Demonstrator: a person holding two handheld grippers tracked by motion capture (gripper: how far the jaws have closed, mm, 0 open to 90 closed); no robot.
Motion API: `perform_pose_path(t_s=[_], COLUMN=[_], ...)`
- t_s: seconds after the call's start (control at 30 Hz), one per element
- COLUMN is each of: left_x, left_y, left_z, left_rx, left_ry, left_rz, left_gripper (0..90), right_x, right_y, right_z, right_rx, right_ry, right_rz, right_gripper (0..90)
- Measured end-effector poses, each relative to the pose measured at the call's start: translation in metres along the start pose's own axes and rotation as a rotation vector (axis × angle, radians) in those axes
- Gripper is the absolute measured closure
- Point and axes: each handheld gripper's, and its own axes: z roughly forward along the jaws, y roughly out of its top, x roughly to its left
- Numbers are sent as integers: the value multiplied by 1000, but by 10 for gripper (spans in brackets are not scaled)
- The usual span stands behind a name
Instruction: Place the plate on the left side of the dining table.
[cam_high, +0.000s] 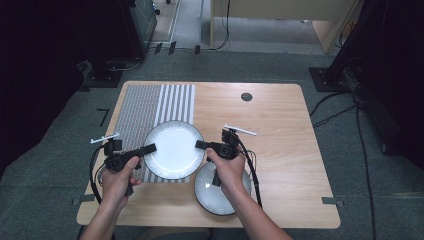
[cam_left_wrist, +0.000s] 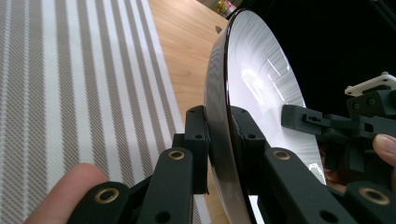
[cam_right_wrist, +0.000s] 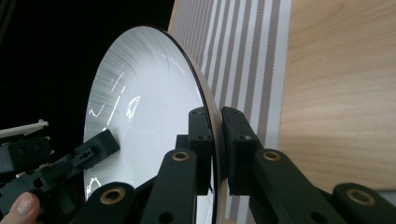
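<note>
A white plate (cam_high: 173, 148) with a dark rim hangs above the striped placemat (cam_high: 145, 107), held from both sides. My left gripper (cam_high: 150, 148) is shut on its left rim, and in the left gripper view the jaws of that gripper (cam_left_wrist: 218, 140) clamp the plate (cam_left_wrist: 261, 84) edge-on. My right gripper (cam_high: 201, 145) is shut on the right rim; in the right gripper view the gripper (cam_right_wrist: 215, 140) pinches the plate (cam_right_wrist: 144, 98) the same way. A second white plate (cam_high: 220, 195) lies on the table under my right hand.
The wooden table (cam_high: 280, 130) has bare room at the right and back. A small dark disc (cam_high: 246, 97) sits near the far edge. Cables trail off both grippers, and black stands and cables surround the table on the floor.
</note>
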Motion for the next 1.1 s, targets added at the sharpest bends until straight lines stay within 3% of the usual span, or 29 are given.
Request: perform_pose_path(t_s=[0.2,0.6,0.83,1.0,1.1], left_x=[15,65,93,106,114], left_y=[10,29,36,47,52], left_z=[1,10,28,39,46], left_rx=[-35,-85,-97,-133,-122], left_ry=[12,76,107,140,152], left_rz=[-30,-152,-220,-220,-236], left_gripper=[801,805,802,800,800], right_x=[8,10,6,1,-2], right_y=[13,36,48,56,61], right_z=[24,87,119,140,151], right_rx=[4,74,60,34,31], right_ry=[-11,-48,-95,-99,-109], right_rz=[0,52,44,41,48], right_gripper=[831,827,827,828,827])
